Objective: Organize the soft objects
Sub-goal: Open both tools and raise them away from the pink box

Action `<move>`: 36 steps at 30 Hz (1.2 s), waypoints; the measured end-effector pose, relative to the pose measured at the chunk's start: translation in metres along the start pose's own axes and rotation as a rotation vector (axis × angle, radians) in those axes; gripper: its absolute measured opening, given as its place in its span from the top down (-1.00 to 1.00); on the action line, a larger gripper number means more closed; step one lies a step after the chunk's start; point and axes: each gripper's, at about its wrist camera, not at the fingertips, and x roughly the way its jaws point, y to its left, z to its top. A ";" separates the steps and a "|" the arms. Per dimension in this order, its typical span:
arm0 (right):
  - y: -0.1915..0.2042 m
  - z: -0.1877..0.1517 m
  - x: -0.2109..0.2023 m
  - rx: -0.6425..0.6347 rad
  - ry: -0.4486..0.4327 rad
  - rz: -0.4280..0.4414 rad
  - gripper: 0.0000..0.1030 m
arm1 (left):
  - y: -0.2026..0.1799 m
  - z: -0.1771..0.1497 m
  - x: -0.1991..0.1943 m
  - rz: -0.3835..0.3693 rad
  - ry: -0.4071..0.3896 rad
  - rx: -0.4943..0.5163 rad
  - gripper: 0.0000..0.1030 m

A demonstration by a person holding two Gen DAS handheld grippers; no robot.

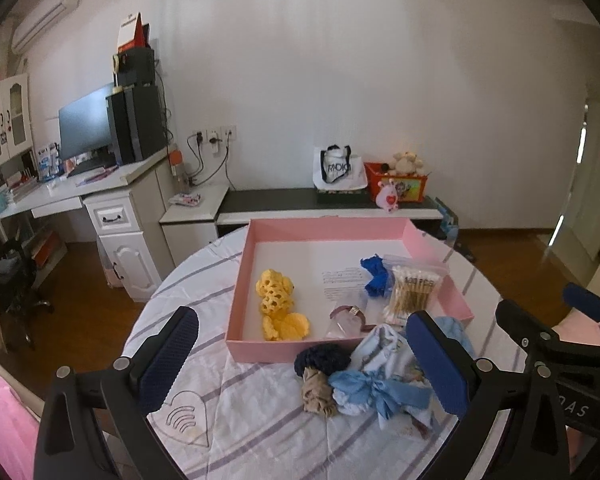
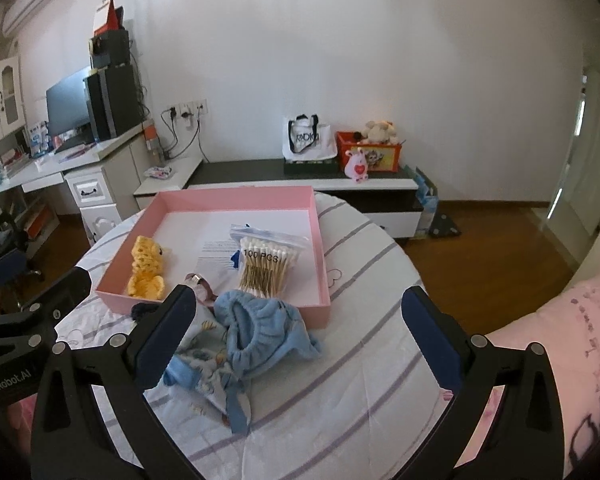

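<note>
A pink box (image 1: 237, 280) on the round table holds yellow crochet pieces (image 1: 278, 304), a blue cloth (image 1: 376, 276), a bag of cotton swabs (image 2: 266, 264) and a pinkish band (image 1: 350, 314). In front of the box lies a heap of soft things: a navy scrunchie (image 1: 322, 360), a beige knot (image 1: 318, 394), a light blue bow (image 1: 376, 392), a patterned cloth (image 2: 204, 364) and a light blue terry cap (image 2: 260, 328). My left gripper (image 1: 304, 360) hovers open above the heap's left side. My right gripper (image 2: 300, 336) stands wide open above the cap, touching nothing.
The striped tablecloth (image 2: 360, 380) covers the table. A pink pillow (image 2: 560, 360) lies at the right edge. Behind are a low bench with a white bag (image 2: 308, 140) and an orange toy box (image 2: 368, 152), and a desk with a monitor (image 1: 86, 124) at left.
</note>
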 end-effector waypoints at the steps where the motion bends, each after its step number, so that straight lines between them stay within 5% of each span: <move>1: 0.000 -0.001 -0.006 -0.001 -0.009 0.000 -1.00 | -0.001 -0.002 -0.007 0.001 -0.008 0.001 -1.00; 22: 0.006 -0.006 -0.143 -0.029 -0.328 -0.014 -1.00 | -0.017 -0.040 -0.156 0.051 -0.341 0.032 -1.00; 36: 0.012 -0.011 -0.181 -0.039 -0.438 0.002 -1.00 | -0.020 -0.076 -0.195 0.084 -0.491 0.035 -1.00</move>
